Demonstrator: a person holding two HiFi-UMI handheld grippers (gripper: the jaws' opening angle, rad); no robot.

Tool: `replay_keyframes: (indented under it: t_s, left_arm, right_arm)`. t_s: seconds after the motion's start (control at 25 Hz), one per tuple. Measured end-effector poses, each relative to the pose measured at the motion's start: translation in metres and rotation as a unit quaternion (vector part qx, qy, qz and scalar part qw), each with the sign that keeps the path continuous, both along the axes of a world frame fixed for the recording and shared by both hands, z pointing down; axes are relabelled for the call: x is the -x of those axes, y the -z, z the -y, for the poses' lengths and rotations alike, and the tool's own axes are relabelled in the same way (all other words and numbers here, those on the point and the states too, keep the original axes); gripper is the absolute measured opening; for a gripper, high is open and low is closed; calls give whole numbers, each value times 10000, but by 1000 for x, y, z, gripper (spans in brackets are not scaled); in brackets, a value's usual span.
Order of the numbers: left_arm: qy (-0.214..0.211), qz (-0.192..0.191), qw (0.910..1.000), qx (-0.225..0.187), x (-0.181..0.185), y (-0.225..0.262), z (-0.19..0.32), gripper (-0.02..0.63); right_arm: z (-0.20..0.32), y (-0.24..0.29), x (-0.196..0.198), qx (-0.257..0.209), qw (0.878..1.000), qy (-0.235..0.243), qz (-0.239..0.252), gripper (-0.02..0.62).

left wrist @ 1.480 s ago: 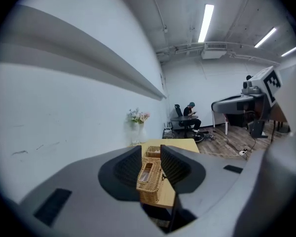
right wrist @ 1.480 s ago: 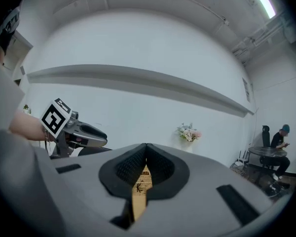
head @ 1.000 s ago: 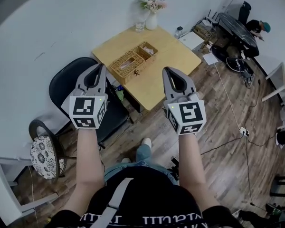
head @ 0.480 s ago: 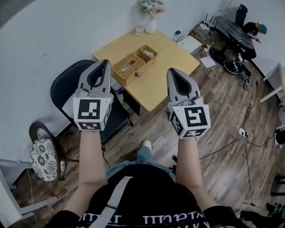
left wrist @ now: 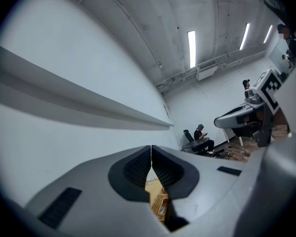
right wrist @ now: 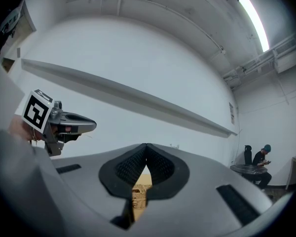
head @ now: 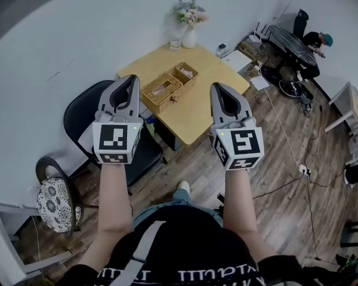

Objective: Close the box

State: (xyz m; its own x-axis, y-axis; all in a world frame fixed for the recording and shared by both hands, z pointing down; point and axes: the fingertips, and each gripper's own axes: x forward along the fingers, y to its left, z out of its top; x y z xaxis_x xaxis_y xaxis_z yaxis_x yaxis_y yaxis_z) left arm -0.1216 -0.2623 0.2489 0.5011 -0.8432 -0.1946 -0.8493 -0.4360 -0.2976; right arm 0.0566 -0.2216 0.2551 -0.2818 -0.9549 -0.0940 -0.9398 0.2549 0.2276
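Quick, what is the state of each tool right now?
Left tool: closed, holding nothing.
Right tool: closed, holding nothing.

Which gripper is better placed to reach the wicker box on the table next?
Left, narrowly. Both the left gripper and right gripper are shut, empty and well short of the wicker box, but the left tip looks nearer its end in the head view.
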Motion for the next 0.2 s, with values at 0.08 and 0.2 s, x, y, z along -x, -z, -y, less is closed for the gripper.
replay_keyframes:
  t_s: [0.08, 0.2]
  left_arm:
    - [-6, -1, 10000, -14, 0, -1, 0, 14]
    - [-13, -14, 10000, -10, 2, -1, -1, 14]
  right_arm:
    - [1, 0, 0, -3, 10000, -6, -5, 15]
    - [1, 0, 1, 3, 10000, -8, -8, 15]
